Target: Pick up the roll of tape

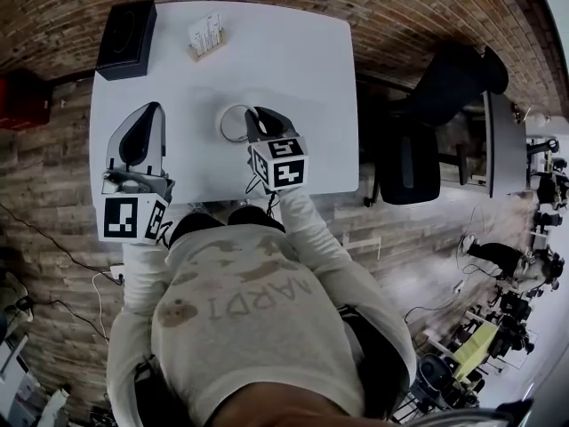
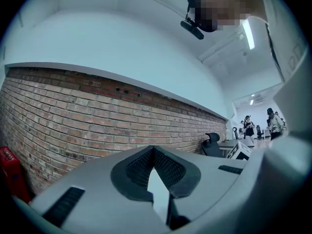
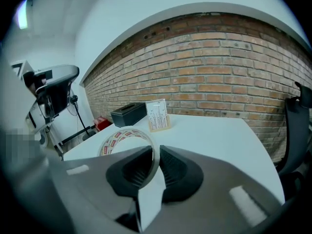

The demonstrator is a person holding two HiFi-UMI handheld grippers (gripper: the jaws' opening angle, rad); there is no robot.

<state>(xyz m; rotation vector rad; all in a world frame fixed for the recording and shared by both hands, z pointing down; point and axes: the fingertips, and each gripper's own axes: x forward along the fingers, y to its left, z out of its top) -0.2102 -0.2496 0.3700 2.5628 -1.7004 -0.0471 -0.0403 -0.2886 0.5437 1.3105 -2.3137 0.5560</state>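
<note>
The roll of tape (image 3: 124, 139) is a thin clear ring with red-and-white print inside. My right gripper (image 3: 156, 150) is shut on its rim, one pad inside the ring and one outside. In the head view the tape roll (image 1: 235, 123) sticks out to the left of the right gripper (image 1: 257, 116), over the middle of the white table (image 1: 293, 60), and looks lifted off it. My left gripper (image 1: 149, 109) hovers over the table's left side, pointing level. In its own view the left gripper (image 2: 153, 149) has its pads meeting at the tips with nothing between them.
At the table's far edge stand a black box (image 1: 126, 38) and a small card holder (image 1: 206, 36), seen again as the box (image 3: 128, 114) and holder (image 3: 158, 115). A black office chair (image 1: 418, 149) stands right of the table. A red object (image 1: 22, 99) sits by the brick wall.
</note>
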